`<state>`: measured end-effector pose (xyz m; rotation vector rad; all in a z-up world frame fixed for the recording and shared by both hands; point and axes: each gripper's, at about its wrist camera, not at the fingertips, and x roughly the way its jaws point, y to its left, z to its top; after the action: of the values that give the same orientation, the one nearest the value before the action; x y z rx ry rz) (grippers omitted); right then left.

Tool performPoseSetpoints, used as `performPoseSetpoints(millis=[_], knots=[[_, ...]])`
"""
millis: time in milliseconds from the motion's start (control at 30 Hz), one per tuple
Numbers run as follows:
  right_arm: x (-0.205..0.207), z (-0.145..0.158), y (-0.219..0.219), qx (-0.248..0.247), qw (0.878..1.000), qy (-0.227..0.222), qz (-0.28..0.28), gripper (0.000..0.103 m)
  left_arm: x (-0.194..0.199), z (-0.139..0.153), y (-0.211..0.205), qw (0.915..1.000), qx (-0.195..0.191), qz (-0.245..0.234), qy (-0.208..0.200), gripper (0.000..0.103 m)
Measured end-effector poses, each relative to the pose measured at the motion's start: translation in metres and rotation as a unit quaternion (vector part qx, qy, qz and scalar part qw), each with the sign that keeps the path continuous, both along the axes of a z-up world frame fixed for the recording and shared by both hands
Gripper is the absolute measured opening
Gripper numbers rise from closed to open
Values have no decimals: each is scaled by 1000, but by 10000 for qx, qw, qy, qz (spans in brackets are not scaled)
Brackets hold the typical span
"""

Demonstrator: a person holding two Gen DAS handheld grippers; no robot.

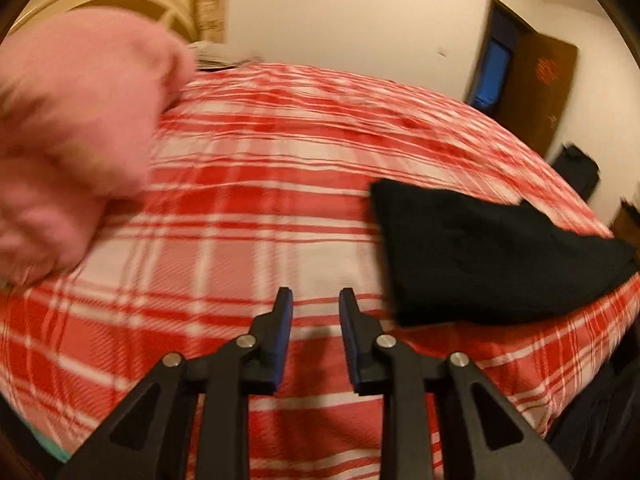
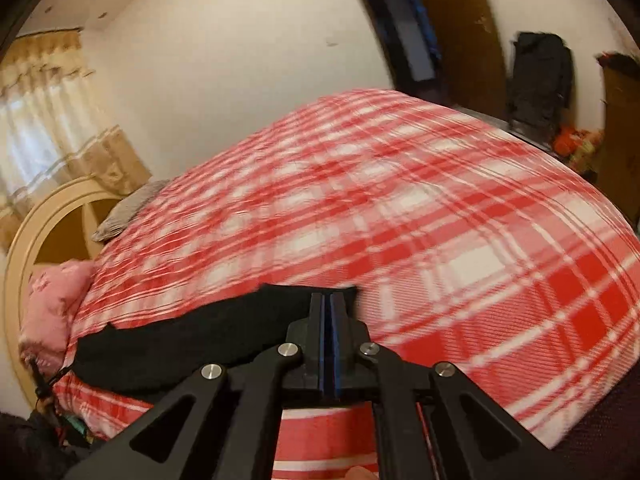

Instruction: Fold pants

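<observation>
Black linkage arms fill the bottom of both views, and past them we see the red-and-white plaid bedspread (image 1: 280,208) covering the whole bed. On it lie the black pants (image 1: 492,256), near the bed's front edge and to the right of our left gripper (image 1: 315,300), which hovers over bare plaid with its jaws standing apart and nothing between them. Our right gripper (image 2: 329,304) has its blue pads pressed together at the pants' far corner; we judge it pinches the cloth there, though the dark fabric hides the exact bite. A pink pillow (image 1: 76,128) sits at the head end, well apart from the garment.

We see the main risk as the thin pinch slipping if the right side pulls while the left holds nothing, so the layers would slide and the fold go crooked. Both views are blurred, so aim is uncertain too.

Already the pants look gathered into a compact, flat wedge, matte black, with one loose flap along the far edge
</observation>
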<state>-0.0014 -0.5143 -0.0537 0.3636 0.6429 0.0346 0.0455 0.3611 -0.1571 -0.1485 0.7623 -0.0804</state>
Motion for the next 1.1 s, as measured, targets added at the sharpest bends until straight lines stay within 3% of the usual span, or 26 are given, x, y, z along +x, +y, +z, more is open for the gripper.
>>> performPoseSetpoints(millis=[133, 200, 267, 300, 333, 400, 633, 800, 1000, 1033, 1100], knots=[[26, 10, 65, -162, 9965, 30, 819, 5, -4, 9, 4, 9990, -312, 249, -177, 25], [44, 13, 110, -316, 9901, 113, 1360, 18, 1, 20, -11, 9988, -349, 98, -321, 25], [59, 13, 152, -380, 9810, 191, 1894, 71, 9, 32, -33, 9982, -349, -155, -462, 26], [69, 11, 176, -360, 9757, 247, 2147, 75, 14, 38, -46, 9973, -366, -339, -531, 33], [77, 10, 198, -397, 9707, 312, 2351, 75, 17, 42, -56, 9966, -360, -463, -571, 43], [99, 4, 241, -543, 9614, 498, 2652, 75, 28, 47, -79, 9949, -358, -732, -596, 50], [183, -18, 363, 4, 9323, 947, 3490, 74, 47, 25, -140, 9887, 40, -1469, -299, 50], [239, -48, 437, 613, 9127, 1461, 3766, 67, 38, 0, -135, 9901, 195, -1388, 34, 50], [273, -97, 500, 1004, 8981, 2179, 3687, 64, 27, 0, -124, 9902, -102, -1387, -148, 50], [277, -106, 508, 1060, 8951, 2313, 3662, 60, 26, 0, -123, 9900, -117, -1398, -167, 50], [283, -121, 516, 1194, 8874, 2560, 3643, 39, 27, -1, -123, 9899, -110, -1403, -190, 50]])
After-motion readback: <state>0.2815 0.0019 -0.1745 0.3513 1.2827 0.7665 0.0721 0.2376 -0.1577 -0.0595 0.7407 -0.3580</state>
